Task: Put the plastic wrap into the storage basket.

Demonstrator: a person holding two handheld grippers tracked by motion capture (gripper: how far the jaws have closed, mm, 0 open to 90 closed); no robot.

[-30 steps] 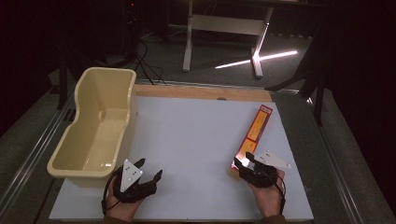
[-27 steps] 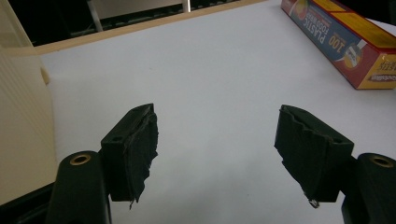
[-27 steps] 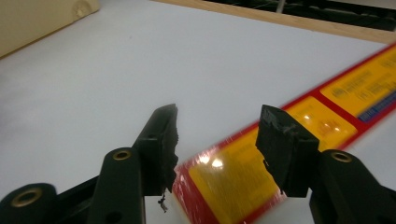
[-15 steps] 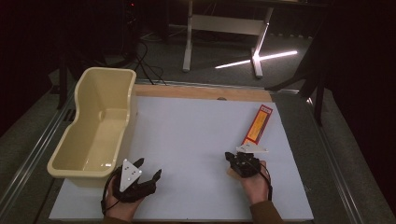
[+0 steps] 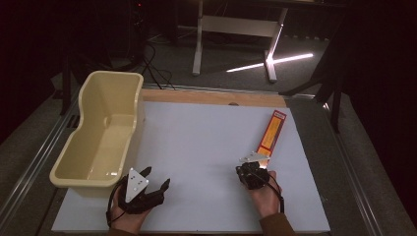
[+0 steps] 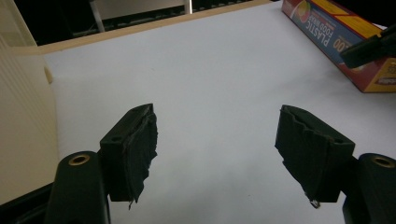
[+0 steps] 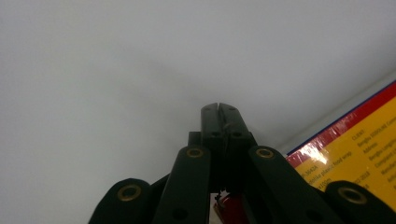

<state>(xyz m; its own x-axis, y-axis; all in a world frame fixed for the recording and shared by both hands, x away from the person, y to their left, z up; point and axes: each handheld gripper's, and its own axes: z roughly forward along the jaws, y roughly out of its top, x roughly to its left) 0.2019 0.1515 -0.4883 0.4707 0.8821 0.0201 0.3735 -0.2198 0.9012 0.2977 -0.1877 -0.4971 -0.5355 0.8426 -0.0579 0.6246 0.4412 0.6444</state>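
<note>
Tools at near edge of bench, box at right

Bench (image 5: 206, 142) carries a white sheet. Left tool (image 5: 156, 183) rests at the near left, held in the left hand (image 5: 129, 216), jaws spread wide with nothing between them; in the left gripper view (image 6: 215, 144) only bare sheet lies between the pads. Right tool (image 5: 250, 173) sits at the near right in the right hand (image 5: 265, 195), jaws pressed together with nothing visible between them, as the right gripper view (image 7: 218, 108) confirms. Box (image 5: 272, 133), red and yellow, lies flat on the sheet at right, its near end just beside the right tool; contact cannot be told. Tub (image 5: 133, 88), cream, stands upright on the bench's left edge, close to the left tool.
</note>
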